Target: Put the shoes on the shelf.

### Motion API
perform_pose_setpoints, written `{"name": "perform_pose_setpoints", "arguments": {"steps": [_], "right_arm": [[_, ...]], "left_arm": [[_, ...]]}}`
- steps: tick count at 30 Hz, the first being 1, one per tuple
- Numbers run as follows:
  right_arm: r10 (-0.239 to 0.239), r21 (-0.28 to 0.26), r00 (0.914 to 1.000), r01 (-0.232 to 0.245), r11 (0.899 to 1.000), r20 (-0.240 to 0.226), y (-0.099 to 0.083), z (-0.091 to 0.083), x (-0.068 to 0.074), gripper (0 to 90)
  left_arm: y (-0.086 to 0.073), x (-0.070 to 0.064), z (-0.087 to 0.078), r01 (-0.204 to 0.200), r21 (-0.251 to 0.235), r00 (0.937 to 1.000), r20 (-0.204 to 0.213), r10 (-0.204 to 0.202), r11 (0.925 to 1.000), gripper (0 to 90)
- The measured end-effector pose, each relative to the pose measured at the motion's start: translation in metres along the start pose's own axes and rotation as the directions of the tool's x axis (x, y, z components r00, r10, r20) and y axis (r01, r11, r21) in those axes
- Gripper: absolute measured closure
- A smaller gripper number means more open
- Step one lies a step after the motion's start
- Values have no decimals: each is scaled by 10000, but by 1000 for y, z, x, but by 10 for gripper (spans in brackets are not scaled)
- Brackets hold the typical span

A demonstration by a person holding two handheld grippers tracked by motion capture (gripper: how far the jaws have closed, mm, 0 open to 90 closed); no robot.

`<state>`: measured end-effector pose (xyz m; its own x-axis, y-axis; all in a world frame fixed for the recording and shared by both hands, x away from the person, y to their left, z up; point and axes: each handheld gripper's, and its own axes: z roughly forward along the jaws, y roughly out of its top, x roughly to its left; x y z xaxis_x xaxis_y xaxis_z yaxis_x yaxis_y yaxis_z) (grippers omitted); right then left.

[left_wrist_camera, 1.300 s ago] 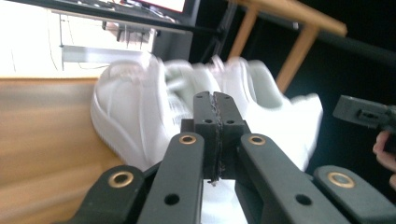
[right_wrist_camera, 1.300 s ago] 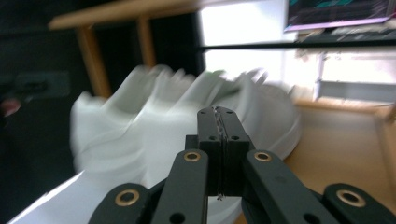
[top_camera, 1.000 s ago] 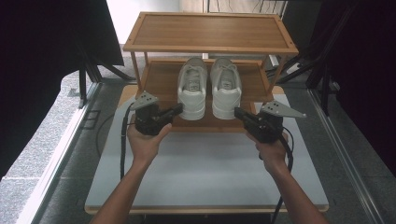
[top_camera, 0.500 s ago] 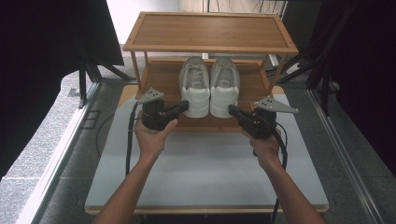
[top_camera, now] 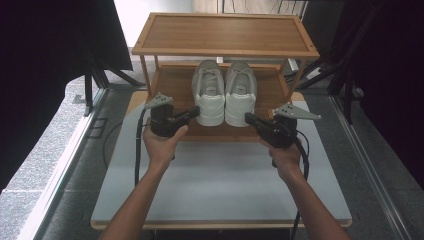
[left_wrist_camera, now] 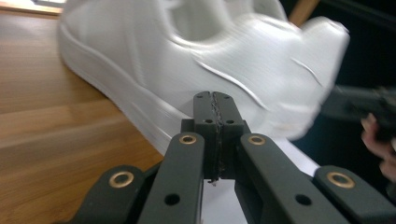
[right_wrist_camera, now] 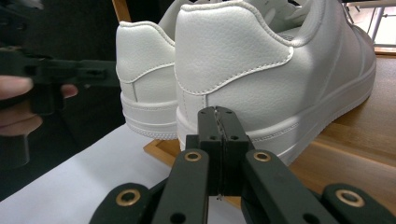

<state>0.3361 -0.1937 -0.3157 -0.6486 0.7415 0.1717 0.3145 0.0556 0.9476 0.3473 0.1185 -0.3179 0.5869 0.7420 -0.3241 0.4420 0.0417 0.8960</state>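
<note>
Both jaw pairs are seen pressed together, nothing between them. The left hand-held gripper (top_camera: 192, 112) is held just beside the heel of the left shoe (top_camera: 209, 95); the right hand-held gripper (top_camera: 248, 119) is held just beside the heel of the right shoe (top_camera: 240, 94). Two white shoes are counted, side by side on the lower shelf (top_camera: 172, 85) of a two-tier rack (top_camera: 225, 32) set on the bench (top_camera: 225, 185).

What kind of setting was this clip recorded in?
Probably a staged recording booth, not a home: a two-tier wooden shoe rack with white leather sneakers stands on a pale work table, between black curtains.
</note>
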Motion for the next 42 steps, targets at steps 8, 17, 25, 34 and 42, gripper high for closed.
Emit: {"name": "perform_pose_setpoints", "arguments": {"steps": [8, 17, 25, 34, 42], "right_arm": [[57, -40, 10000, -57, 10000, 5, 0, 0, 0, 894], [211, 72, 9998, -211, 9998, -21, 2, 0, -3, 894], [129, 21, 9999, -129, 9999, 42, 3, 1, -4, 895], [361, -54, 9974, -359, 9993, 624, 8, 13, -14, 894], [299, -119, 9951, -289, 9995, 945, 10, 22, -15, 893]], "left_arm": [[-9, -33, 13, -1463, 861, 9892, 106, 1459, 9855, 900], [-2, -27, 21, -1085, 1006, 9941, 28, 1088, 9890, 900], [1, -23, 29, -751, 946, 9972, 39, 751, 9927, 900], [0, -21, 29, -580, 968, 9982, 172, 566, 9936, 900], [-1, -20, 29, -450, 922, 9987, 278, 426, 9947, 893]]}}
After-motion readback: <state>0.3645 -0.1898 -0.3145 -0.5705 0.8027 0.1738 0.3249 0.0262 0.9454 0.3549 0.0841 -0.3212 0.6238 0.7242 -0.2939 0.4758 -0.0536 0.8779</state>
